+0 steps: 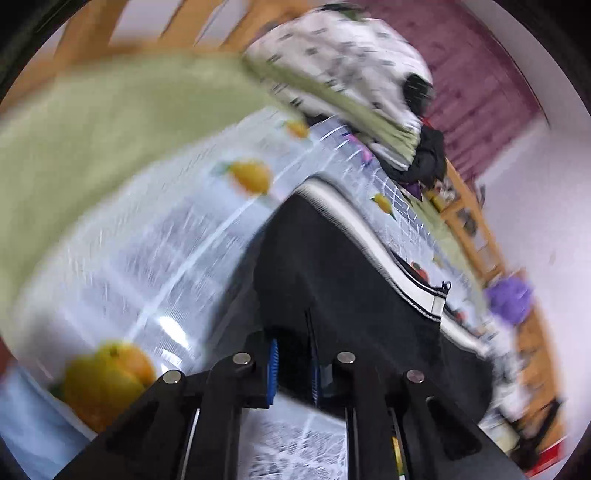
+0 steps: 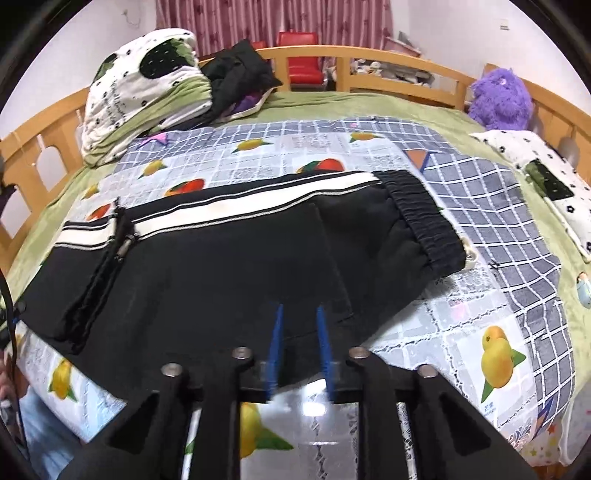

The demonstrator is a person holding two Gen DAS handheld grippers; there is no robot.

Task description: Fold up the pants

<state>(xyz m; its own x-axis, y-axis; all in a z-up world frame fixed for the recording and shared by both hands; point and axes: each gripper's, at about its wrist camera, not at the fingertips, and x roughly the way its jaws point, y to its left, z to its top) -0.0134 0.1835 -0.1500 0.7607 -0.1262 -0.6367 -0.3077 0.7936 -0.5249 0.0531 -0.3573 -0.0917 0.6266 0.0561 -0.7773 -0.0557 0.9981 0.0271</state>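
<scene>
My left gripper (image 1: 293, 369) and right gripper (image 2: 300, 350) are both pinched narrow on the near edge of the black track pants (image 2: 221, 258), lying flat on the fruit-print sheet (image 2: 480, 314). I'd lift both corners evenly and carry them toward the striped far edge, keeping the fabric taut.

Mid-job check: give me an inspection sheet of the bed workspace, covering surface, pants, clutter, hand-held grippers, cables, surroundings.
Surface: fruit-print sheet over a green bedspread.
Job's things: black pants lying flat across the sheet, white side stripe and elastic waistband showing.
Clutter: folded quilt, dark jacket, purple plush toy, patterned pillow.
Grippers: left hand-held gripper closed on the pants' near edge, view blurred; right hand-held gripper closed at the near edge, blue fingers close together.
Cables: dark cord at the left edge of the right wrist view.
Surroundings: wooden bed rail, red chair, pink curtain.
</scene>
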